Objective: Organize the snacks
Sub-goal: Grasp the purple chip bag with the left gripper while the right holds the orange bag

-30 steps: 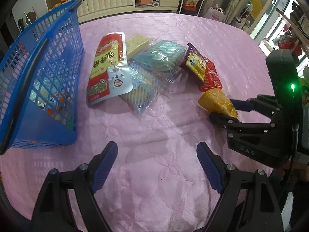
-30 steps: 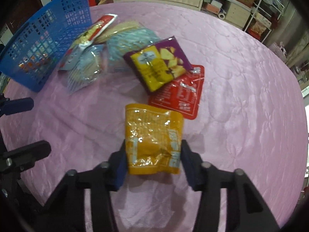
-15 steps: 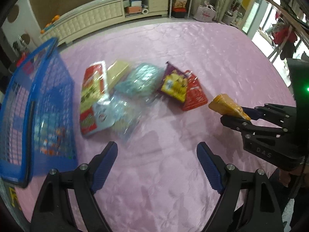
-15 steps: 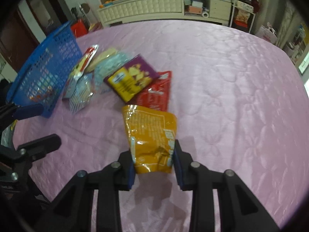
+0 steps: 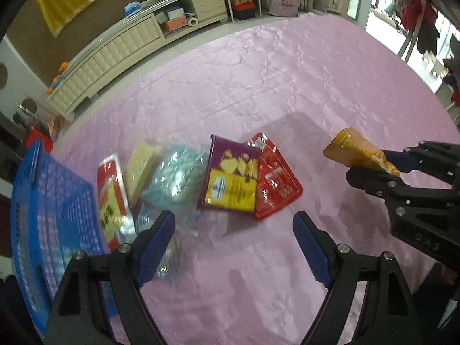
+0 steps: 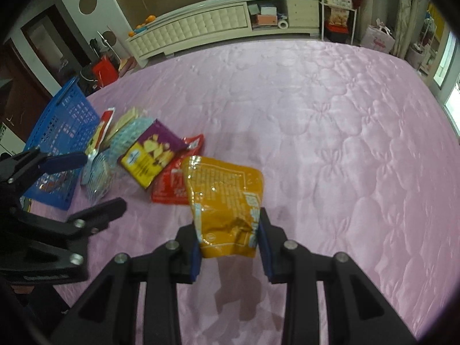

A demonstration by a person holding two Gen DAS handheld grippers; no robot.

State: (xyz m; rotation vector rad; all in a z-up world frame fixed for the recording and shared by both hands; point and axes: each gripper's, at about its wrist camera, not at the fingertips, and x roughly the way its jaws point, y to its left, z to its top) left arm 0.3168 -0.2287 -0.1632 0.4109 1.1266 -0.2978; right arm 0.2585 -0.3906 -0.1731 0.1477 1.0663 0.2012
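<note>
- Pinching the lower end of the orange snack packet (image 6: 222,201), the right gripper (image 6: 228,241) holds it in the air above the pink tablecloth (image 6: 330,143); the blue basket (image 6: 61,132) is well apart to the left.
- The left gripper (image 5: 234,244) has its fingers spread and holds nothing.
- The packet seems light, soft and crinkly, with slippery foil; I judge a grip near the sealed edge is safest.
- Its print is too small to read; "DAS" shows on the right gripper body.
</note>
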